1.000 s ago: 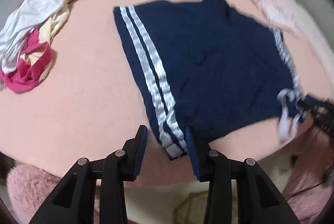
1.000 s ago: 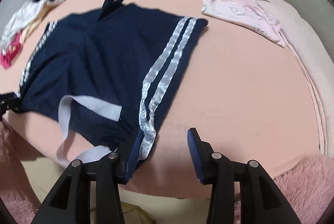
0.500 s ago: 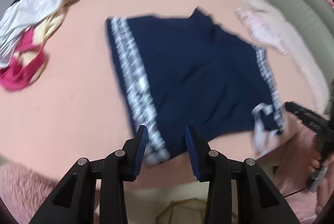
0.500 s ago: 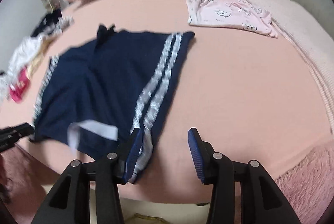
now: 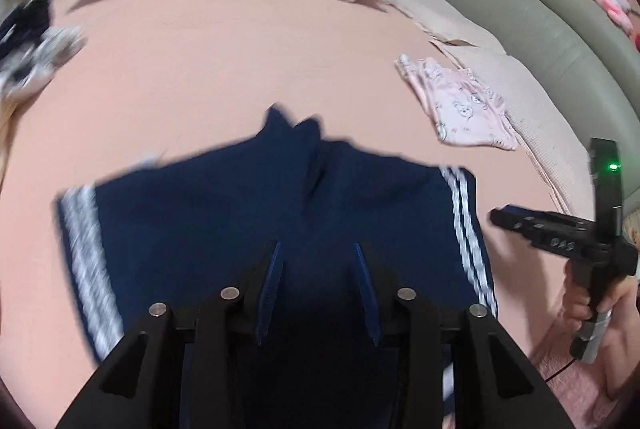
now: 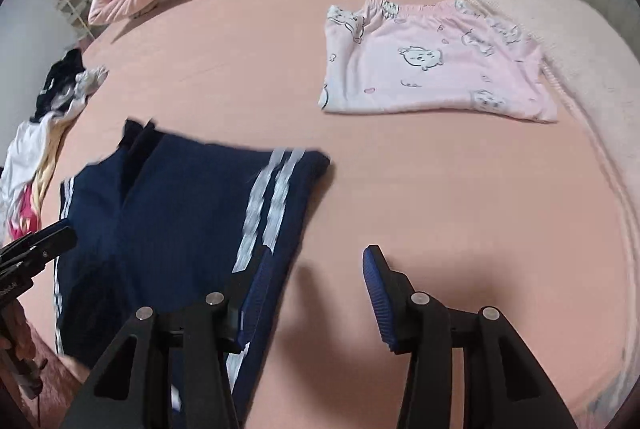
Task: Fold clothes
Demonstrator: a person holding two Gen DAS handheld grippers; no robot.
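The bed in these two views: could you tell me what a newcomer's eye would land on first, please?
First, the navy shorts with white side stripes, spread flat near the front edge of the peach sheet. Next, the folded pink pyjama bottoms with cartoon faces, farther back on the right. Unfolded clothes lie heaped at the left edge.

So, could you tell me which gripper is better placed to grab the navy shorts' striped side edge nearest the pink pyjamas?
Right, probably. The right gripper stands open, one finger at that striped edge of the navy shorts, the other over the sheet; the left gripper hovers over their middle.
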